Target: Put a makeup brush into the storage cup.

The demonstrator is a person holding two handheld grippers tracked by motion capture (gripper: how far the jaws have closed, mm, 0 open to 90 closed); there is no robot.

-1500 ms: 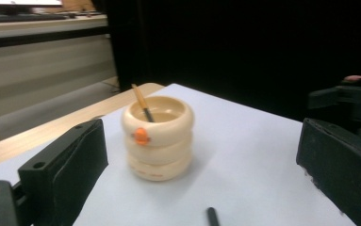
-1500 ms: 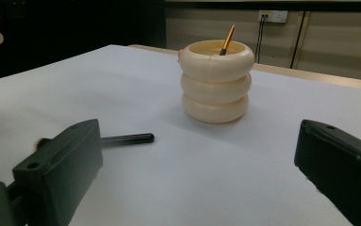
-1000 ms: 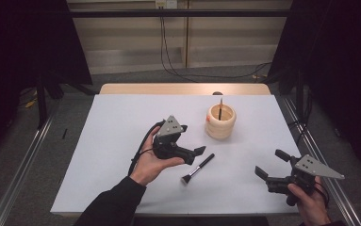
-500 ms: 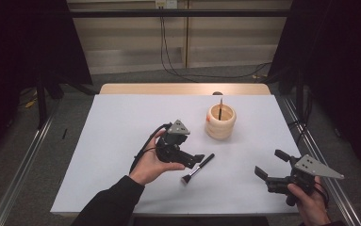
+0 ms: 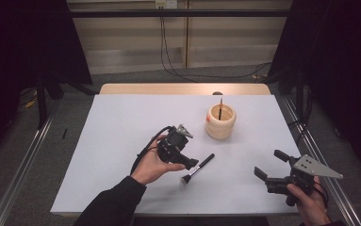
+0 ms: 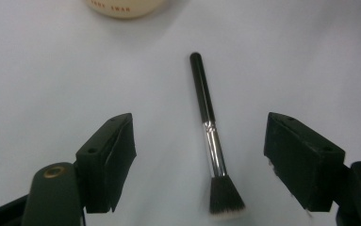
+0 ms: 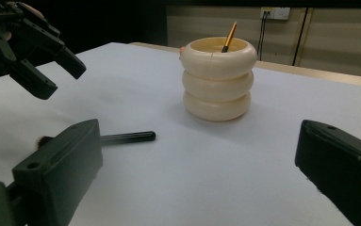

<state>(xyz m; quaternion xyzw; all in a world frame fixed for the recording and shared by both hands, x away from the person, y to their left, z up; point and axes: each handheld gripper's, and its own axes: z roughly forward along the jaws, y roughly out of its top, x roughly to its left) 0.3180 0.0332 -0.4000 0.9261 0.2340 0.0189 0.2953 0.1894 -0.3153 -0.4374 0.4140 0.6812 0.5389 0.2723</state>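
The left claw (image 6: 199,155) hovers over the black makeup brush (image 6: 209,141), which lies flat on the white worktop (image 5: 121,122) between its jaws. They have just been closing but remain released, pads clear of the brush. The right claw (image 5: 274,165), off beside it, gapes released.

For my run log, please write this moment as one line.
left gripper: above brush, jaws closing, not touching | right gripper: open, idle | brush: flat on table | holder: upright
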